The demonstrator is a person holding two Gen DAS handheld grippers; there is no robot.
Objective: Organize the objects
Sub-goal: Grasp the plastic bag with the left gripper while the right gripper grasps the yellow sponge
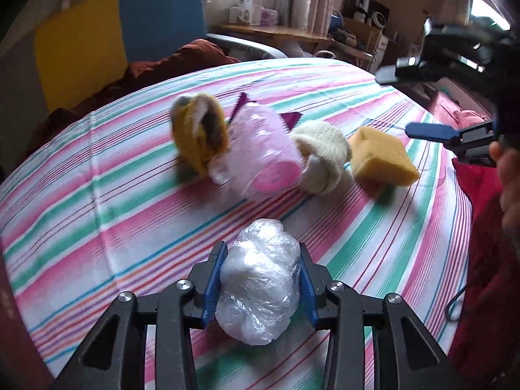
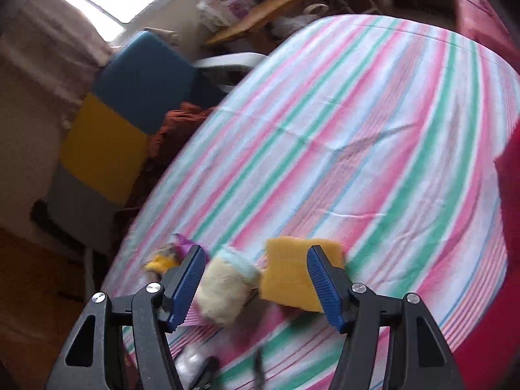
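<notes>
Left gripper pinching bag, just before cup: grip gently, avoid crushing. Right gripper spread above sponge.

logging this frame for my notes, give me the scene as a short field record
surface: striped pink, green and white bedsheet
left tongs: shut on a crumpled clear plastic bag bundle
right tongs: open, empty, above the sheet
row on sheet: furry yellow toy, pink translucent plastic cup, rolled cream sock, yellow sponge block
</notes>
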